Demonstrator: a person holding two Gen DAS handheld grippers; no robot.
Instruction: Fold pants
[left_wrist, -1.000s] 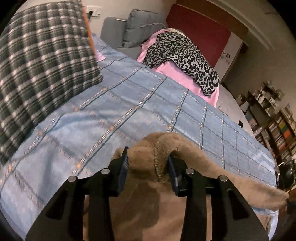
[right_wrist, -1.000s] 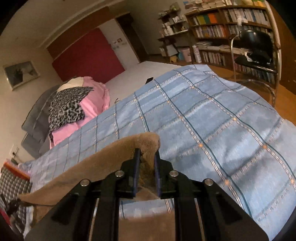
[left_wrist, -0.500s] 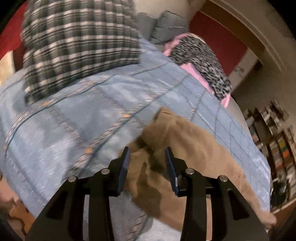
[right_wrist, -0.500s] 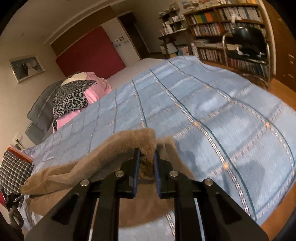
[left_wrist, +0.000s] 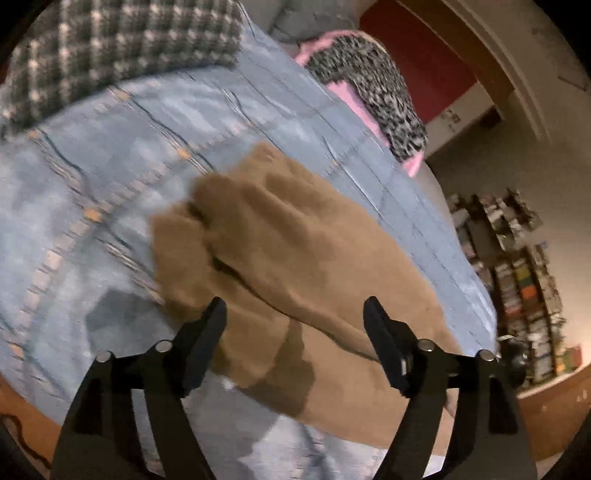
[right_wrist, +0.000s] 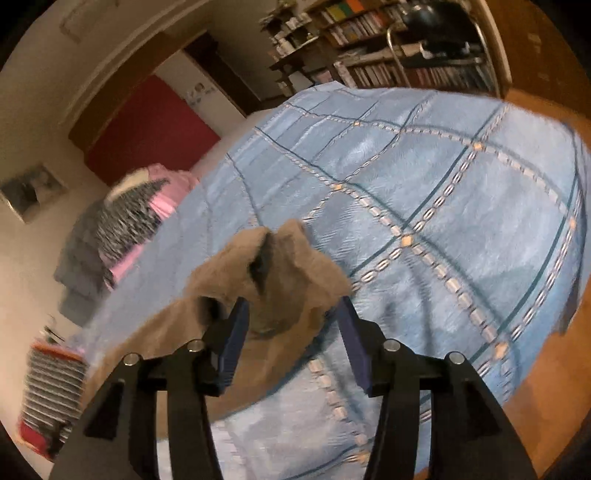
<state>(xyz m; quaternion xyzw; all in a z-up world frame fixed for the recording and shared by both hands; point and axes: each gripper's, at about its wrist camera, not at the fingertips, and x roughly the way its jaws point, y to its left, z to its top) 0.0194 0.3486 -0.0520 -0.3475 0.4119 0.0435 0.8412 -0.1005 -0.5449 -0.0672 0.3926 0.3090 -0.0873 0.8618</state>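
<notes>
**Tan fleece pants lie folded on the bed**

The soft, light-brown fleece pants (left_wrist: 295, 258) lie flat on the blue checked bedspread (left_wrist: 110, 177), doubled over so one layer rests on another. In the left wrist view the folded edges bunch into rounded lumps at the far end. In the right wrist view one corner (right_wrist: 273, 266) stands up, rumpled and open.
</notes>
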